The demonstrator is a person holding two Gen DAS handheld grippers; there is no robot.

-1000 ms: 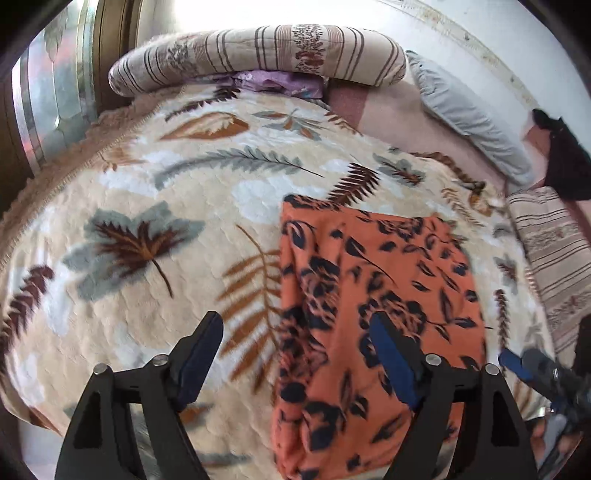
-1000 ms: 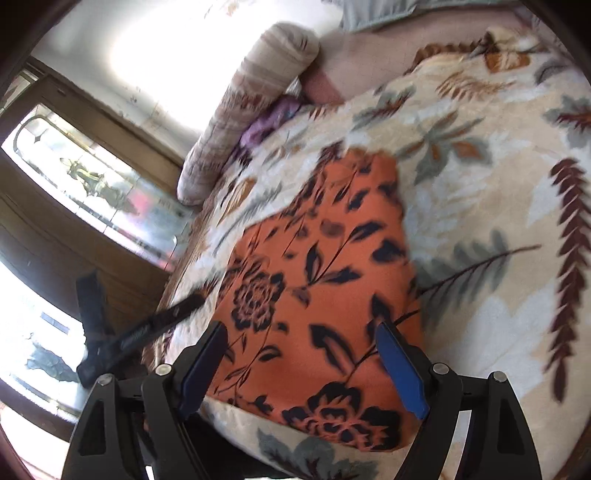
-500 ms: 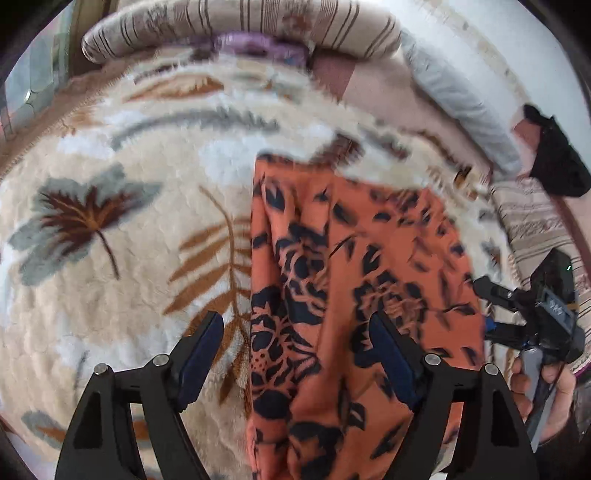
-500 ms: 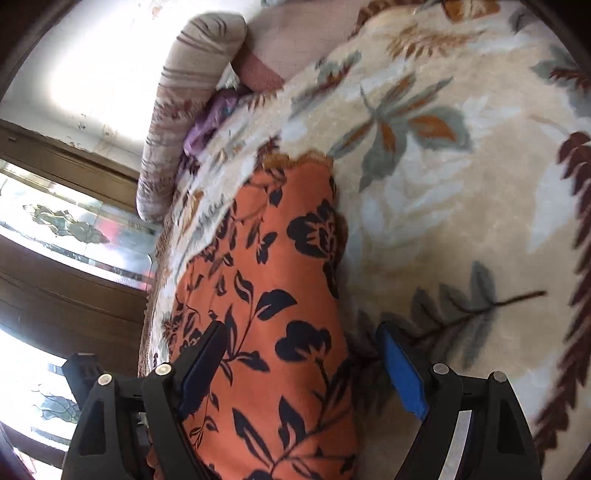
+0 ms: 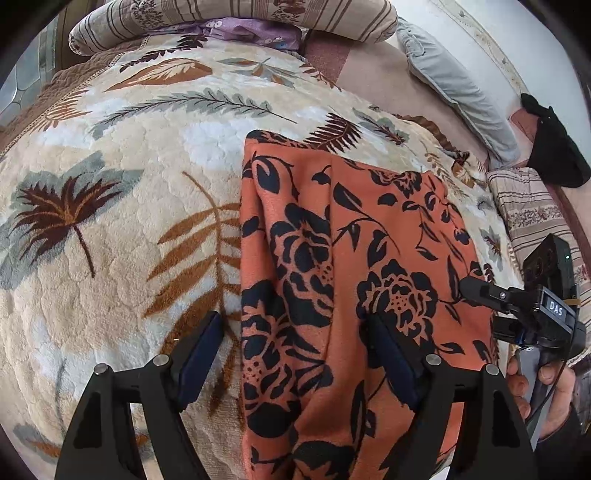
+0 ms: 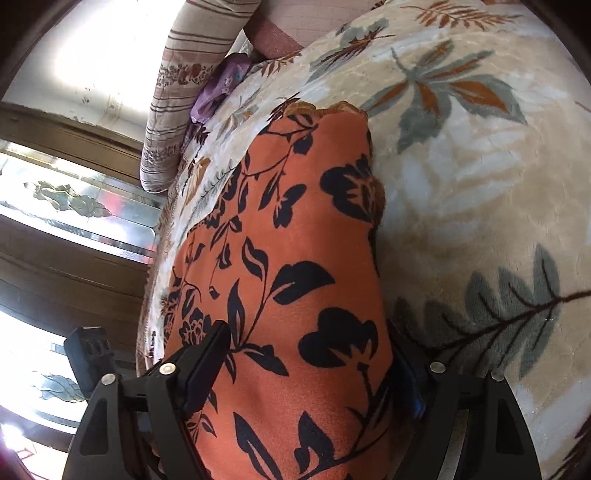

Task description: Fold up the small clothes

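I had both claws down at the near end of the orange floral garment [image 5: 351,280], which lay as a long folded strip on the leaf-patterned blanket [image 5: 122,236], its long axis running from the bottom of the left wrist frame up toward the striped bolster [image 5: 236,14] at the top. In that view the left gripper [image 5: 291,354] stood with its jaws wide apart and clamped on nothing: the left finger sat over bare blanket just beside the garment's left edge, the right finger over the cloth near the middle fold. The right gripper [image 6: 310,373] was likewise spread, straddling the garment's right edge in the right wrist view, with the cloth running under both pads and rising toward the upper centre of the frame; I could not tell whether the pads touched it. From the left wrist view that same gripper showed at the right edge of the frame, just beside the garment. I judged both hands about equally near, each placed to pinch its own near corner and carry it up along the strip.
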